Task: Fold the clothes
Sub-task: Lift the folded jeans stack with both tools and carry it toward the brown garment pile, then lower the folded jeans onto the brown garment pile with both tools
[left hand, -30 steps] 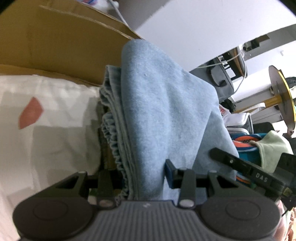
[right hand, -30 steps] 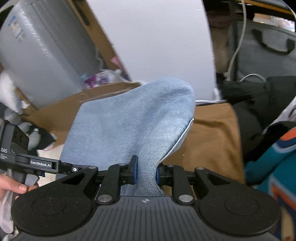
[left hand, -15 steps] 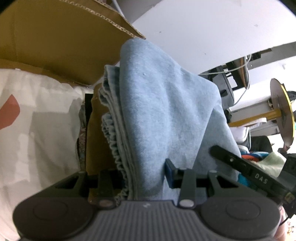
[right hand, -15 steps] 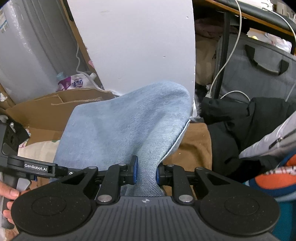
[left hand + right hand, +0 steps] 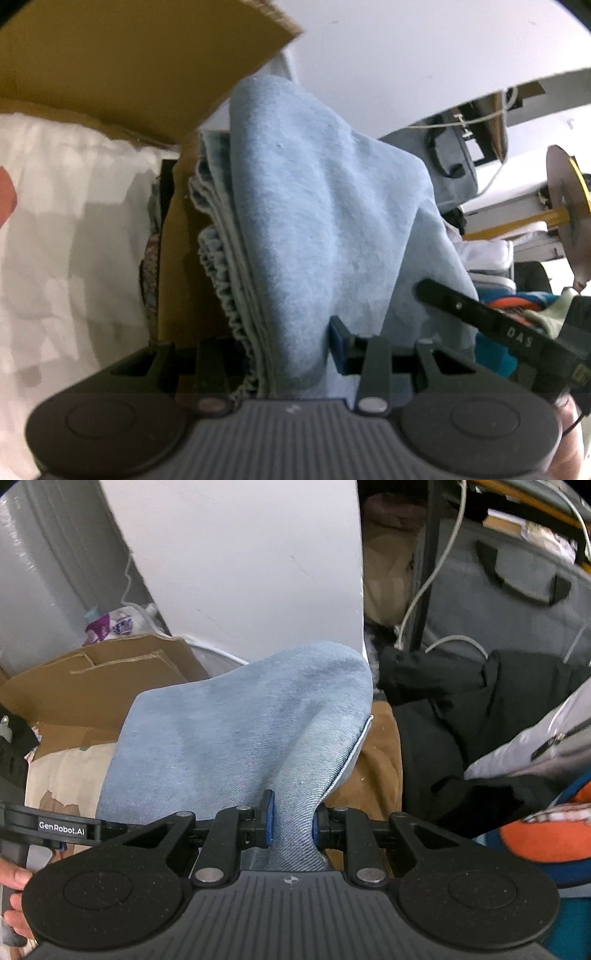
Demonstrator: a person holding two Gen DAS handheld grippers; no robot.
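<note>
Landmark: a light blue denim garment (image 5: 317, 221), folded into several layers and held up off the surface by both grippers; every place below is given relative to it.
Left gripper (image 5: 284, 354): clenched on a thick bunch of the garment, with the gathered elastic edge (image 5: 229, 306) pressed between its pads.
Right gripper (image 5: 290, 821): clamped on a narrower fold of the same garment (image 5: 236, 738), a blue pad (image 5: 268, 819) pressing in on each side.
Garment shape: it rises from each grip to a rounded peak ahead of the fingers.
Behind the garment: a flattened brown cardboard box (image 5: 92, 686) and a white wall panel (image 5: 236, 565).
Left of the garment, left wrist view: a white patterned sheet (image 5: 66, 240).
Under the garment: a tan cloth (image 5: 373, 771).
Right of the garment, right wrist view: a black garment (image 5: 461, 716) and a grey bag (image 5: 509, 590) further back.
Person: fingers (image 5: 13, 878) show at the lower left edge, beside the left gripper's handle.
</note>
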